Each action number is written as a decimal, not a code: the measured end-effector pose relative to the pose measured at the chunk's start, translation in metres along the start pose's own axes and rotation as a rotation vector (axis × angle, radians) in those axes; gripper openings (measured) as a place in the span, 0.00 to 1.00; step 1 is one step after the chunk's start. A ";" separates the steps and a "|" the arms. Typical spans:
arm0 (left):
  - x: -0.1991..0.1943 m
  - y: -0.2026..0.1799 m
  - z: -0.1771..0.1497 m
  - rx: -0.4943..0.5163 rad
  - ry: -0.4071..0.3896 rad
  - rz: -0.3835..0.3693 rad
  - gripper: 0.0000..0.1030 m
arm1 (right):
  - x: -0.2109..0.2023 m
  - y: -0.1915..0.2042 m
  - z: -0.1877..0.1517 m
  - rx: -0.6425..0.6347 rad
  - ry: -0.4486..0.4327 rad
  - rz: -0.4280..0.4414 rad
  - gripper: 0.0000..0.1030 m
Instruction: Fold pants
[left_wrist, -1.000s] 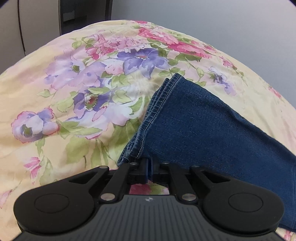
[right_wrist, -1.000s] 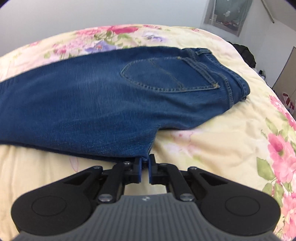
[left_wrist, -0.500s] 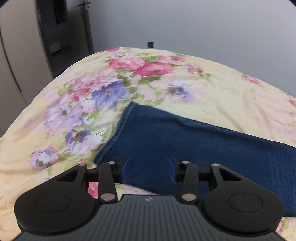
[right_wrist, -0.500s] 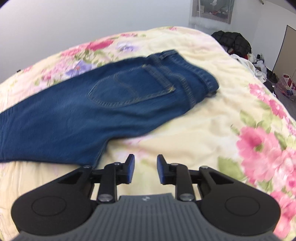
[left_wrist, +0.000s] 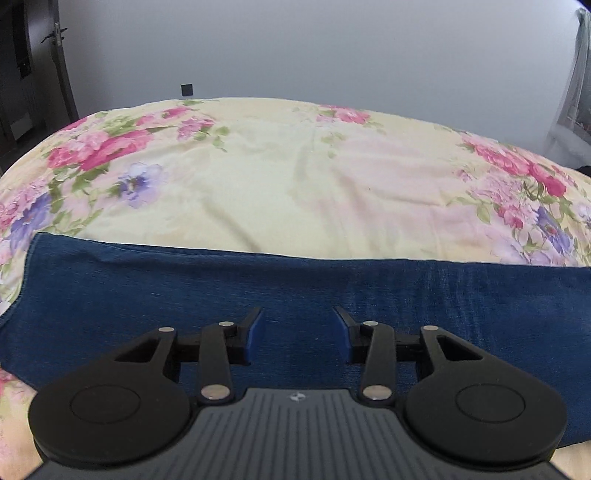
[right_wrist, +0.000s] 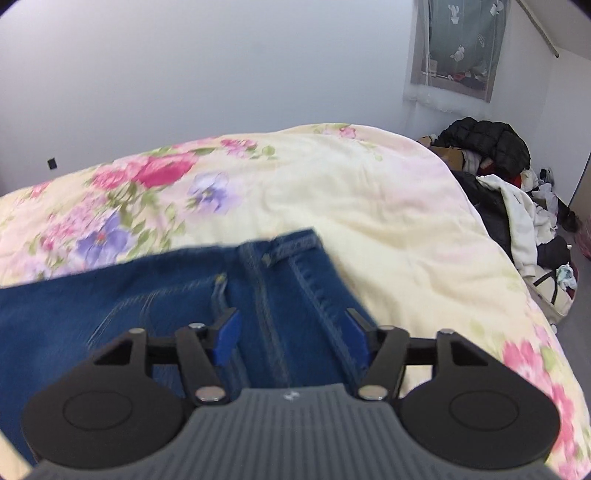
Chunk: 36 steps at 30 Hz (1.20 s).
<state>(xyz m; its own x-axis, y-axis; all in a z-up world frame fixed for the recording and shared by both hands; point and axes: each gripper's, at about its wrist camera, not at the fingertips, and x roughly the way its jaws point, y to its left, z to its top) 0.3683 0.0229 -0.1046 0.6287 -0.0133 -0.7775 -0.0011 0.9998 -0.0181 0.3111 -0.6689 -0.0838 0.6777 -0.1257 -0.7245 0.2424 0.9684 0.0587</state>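
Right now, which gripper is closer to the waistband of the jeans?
Right. The right gripper hovers open over the waistband end, by the pocket stitching. The left gripper hovers open over a plain leg; no waistband shows there.

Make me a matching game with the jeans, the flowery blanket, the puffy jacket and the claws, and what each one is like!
Things:
1. jeans
2. flowery blanket
3. puffy jacket
4. left claw and right claw

What it is like:
A. black, on a pile of clothes beside the bed
B. open, holding nothing
C. dark blue, lying flat
D. pale yellow, spread under the jeans

Pairs: 1-C, 2-D, 3-A, 4-B
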 end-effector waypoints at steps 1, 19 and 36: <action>0.007 -0.005 -0.003 0.013 0.003 0.003 0.47 | 0.013 -0.005 0.006 0.001 0.003 0.004 0.57; 0.051 -0.011 -0.024 0.048 0.053 0.036 0.48 | 0.079 -0.010 0.021 -0.117 -0.103 0.142 0.06; 0.060 -0.014 -0.024 0.067 0.089 0.055 0.50 | 0.085 -0.017 0.035 -0.165 0.011 -0.215 0.33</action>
<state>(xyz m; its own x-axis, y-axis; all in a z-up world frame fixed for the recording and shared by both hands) 0.3870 0.0078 -0.1660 0.5578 0.0437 -0.8288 0.0196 0.9976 0.0658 0.3893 -0.7033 -0.1222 0.6151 -0.3310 -0.7155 0.2630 0.9418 -0.2096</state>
